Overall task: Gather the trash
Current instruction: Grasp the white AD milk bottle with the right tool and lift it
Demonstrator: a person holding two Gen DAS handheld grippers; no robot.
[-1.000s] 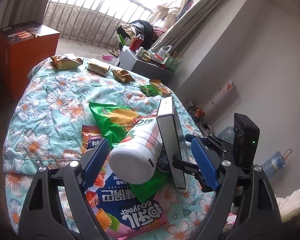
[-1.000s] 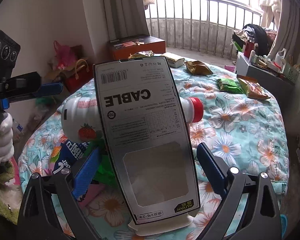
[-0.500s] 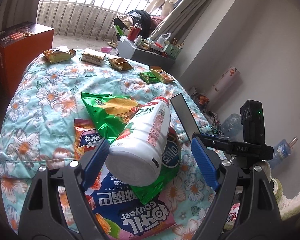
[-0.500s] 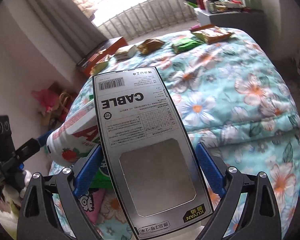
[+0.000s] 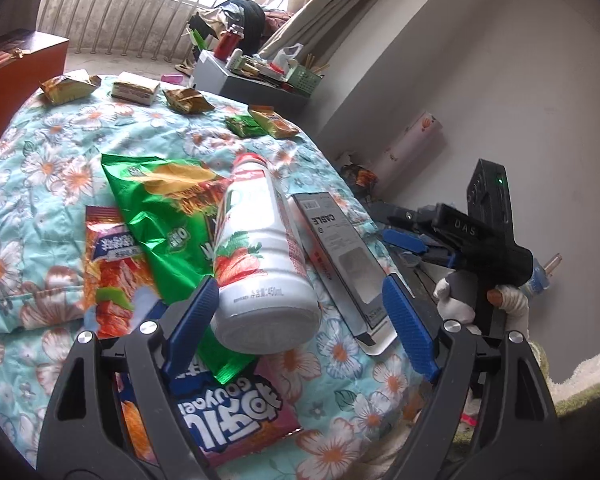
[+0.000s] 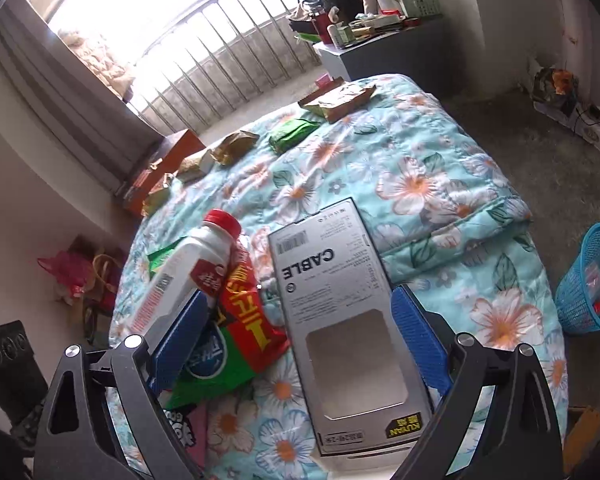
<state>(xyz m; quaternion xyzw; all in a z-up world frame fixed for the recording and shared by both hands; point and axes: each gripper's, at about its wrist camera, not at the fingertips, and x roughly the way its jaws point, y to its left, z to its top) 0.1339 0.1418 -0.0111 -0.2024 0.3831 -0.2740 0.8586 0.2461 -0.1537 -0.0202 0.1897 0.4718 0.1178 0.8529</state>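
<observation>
Left claw (image 5: 300, 316) first: spread wide, pinching nothing, its blue pads flanking the base of the white strawberry drink bottle (image 5: 260, 264). That bottle lies on its side across a green snack bag (image 5: 160, 208), cap pointing away from me, so it looks set for a squeeze across its belly. Below my pads a pink snack bag (image 5: 228, 412) lies flat on the bed (image 5: 40, 168); an orange-red wrapper (image 5: 108, 264) sits left of my claw. Just right of the bottle lies the grey cable box (image 5: 340, 256). Beyond my right pad I spot my right claw (image 5: 420, 246), off past the bed's edge.

Over to the right wrist view: right claw (image 6: 296, 340) is spread too, and the cable box (image 6: 340, 328) sits between the pads, flat on the quilt; neither pad seems pressed against it. Far to the right of this claw, down on the floor, stands a blue basket (image 6: 592, 280), which I judge is where the trash goes. More small wrappers (image 6: 284, 136) wait well ahead, near the far end.
</observation>
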